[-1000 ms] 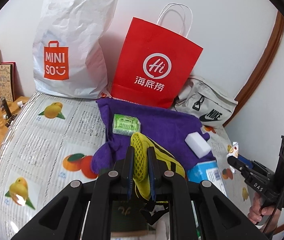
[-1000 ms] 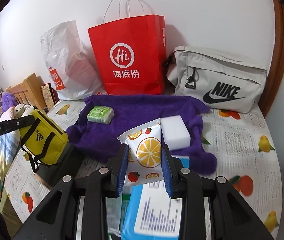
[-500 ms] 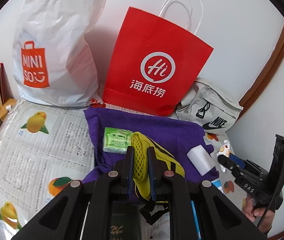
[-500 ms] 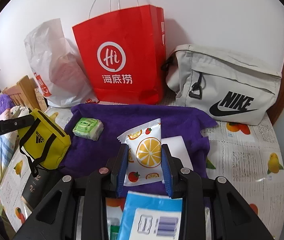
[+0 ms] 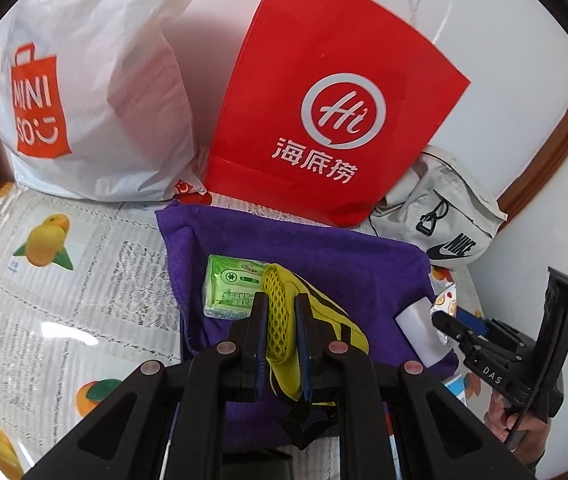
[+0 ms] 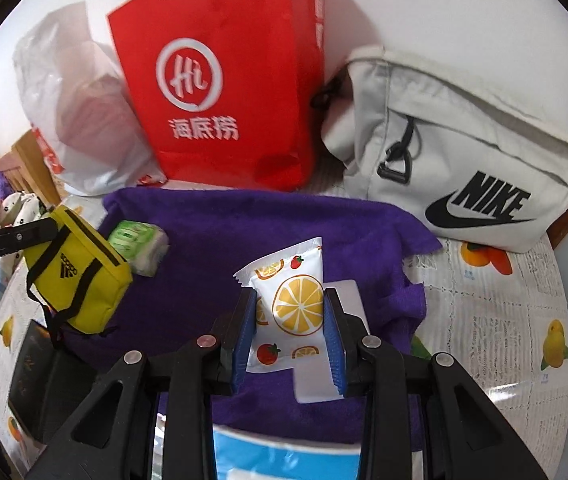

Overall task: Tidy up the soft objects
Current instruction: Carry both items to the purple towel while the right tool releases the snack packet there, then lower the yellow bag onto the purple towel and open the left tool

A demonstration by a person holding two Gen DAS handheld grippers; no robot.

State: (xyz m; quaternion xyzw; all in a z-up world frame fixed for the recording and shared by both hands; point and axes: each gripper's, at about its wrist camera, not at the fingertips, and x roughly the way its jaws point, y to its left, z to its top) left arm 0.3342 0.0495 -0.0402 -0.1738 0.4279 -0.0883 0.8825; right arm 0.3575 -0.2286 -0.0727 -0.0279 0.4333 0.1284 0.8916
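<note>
**Both grippers loaded, carrying soft items over the purple towel**

The left gripper [image 5: 279, 332] has its jaws pressed nearly together on the mesh edge of the yellow pouch [image 6: 77, 276]. The thin fabric edge gives a narrow bite, so the pouch body hangs below and to the side of the fingers with its black strap dangling. In the right wrist view the pouch is clear of the surface, above the towel's left edge and just beside the green tissue pack [image 5: 231, 290], which lies on the towel.

The right gripper [image 6: 290, 320] pinches the fruit-print packet [image 6: 290, 300] across its width — jaws part-way apart, blue pads on both side edges. The packet stands upright between the fingers, its orange-slice face toward the camera. A grip on the edges probably avoids crushing the contents.

The purple towel [image 6: 267, 224] is spread on the fruit-patterned tablecloth [image 5: 55, 280] and appears to serve as the collection area. A white block [image 6: 348, 296] rests on it directly behind the packet. A blue-and-white pack [image 6: 284, 460] lies at the near edge below the right gripper.

Along the wall stand the white shopping bag [image 5: 95, 80], the red paper bag [image 5: 336, 96] and the grey Nike bag [image 6: 464, 160] — possible destinations, though which one cannot be told.

Judgement: both items are in transit; release has not yet been made.
</note>
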